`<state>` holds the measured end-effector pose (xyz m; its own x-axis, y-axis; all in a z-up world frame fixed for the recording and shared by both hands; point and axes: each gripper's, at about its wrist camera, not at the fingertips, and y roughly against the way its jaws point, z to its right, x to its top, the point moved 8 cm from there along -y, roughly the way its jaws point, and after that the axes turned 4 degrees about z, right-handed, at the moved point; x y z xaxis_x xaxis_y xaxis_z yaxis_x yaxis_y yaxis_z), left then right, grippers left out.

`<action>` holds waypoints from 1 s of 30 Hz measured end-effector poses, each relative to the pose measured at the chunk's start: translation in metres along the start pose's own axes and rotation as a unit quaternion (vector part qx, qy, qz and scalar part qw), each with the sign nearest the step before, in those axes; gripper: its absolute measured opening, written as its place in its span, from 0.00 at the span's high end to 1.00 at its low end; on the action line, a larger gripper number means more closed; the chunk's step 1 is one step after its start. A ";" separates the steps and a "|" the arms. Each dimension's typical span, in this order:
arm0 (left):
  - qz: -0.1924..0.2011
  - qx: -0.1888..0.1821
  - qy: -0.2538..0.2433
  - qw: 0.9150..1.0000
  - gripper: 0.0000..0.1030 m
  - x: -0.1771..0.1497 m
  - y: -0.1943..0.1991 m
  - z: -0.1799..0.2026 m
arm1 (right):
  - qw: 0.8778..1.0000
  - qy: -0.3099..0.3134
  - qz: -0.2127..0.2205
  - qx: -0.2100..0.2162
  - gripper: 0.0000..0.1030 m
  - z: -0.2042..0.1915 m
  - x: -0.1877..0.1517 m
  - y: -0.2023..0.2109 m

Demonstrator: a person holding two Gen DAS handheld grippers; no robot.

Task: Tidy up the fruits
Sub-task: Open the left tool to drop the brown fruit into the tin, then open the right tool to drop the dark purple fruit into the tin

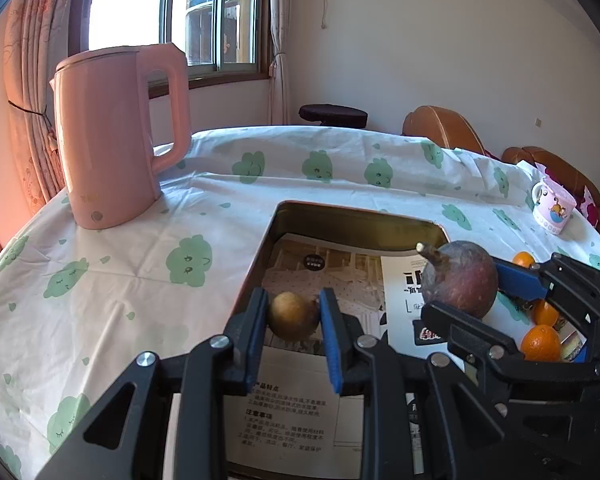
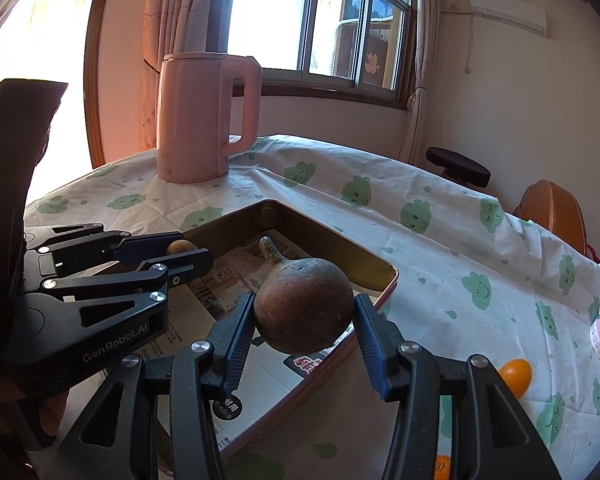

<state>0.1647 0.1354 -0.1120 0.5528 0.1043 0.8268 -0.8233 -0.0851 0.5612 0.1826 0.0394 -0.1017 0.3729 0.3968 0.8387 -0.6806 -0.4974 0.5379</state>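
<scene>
**Two fruits held over the tin**

Cloud-printed cloth covers the round table (image 1: 140,272), and over it we hold both tools above an open metal tin (image 1: 360,220).

Nearest in the left wrist view, our left gripper (image 1: 294,316) is clamped on a small round tan fruit (image 1: 293,315), its blue pads touching the fruit on both sides. It looks light and firm, with a dull skin that should not slip; a hold across its widest part, as now, suits it. Just to the right, our right gripper (image 2: 304,320) is closed on a larger brown-purple fruit with a stem (image 2: 304,304). We judge it heavier and hard-shelled; its rounded flanks could roll between the pads, so the grip belongs at the widest girth, clear of the stem. Both fruits hang above the tin's paper lining, not yet set down.

Beyond the right gripper, the left view shows three oranges (image 1: 540,342) on the cloth just outside the tin; the right view shows only one clearly, with a sliver of another at its lower edge. That right view, though, shows the tin's far corner and the left gripper from the side, with the tan fruit peeping between its fingers.

Farther off stand a pink kettle (image 1: 116,140) and a patterned mug (image 1: 552,212), then the window.
</scene>
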 end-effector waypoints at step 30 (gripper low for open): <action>0.003 0.016 -0.009 1.000 0.56 0.001 0.000 -0.001 | 1.000 -0.003 0.000 -0.021 0.44 0.005 -0.004 -0.001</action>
<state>0.1653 0.1365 -0.1114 0.5501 0.0865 0.8306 -0.8223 -0.1175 0.5568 0.1852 0.0341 -0.1049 0.3764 0.3930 0.8390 -0.7062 -0.4645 0.5344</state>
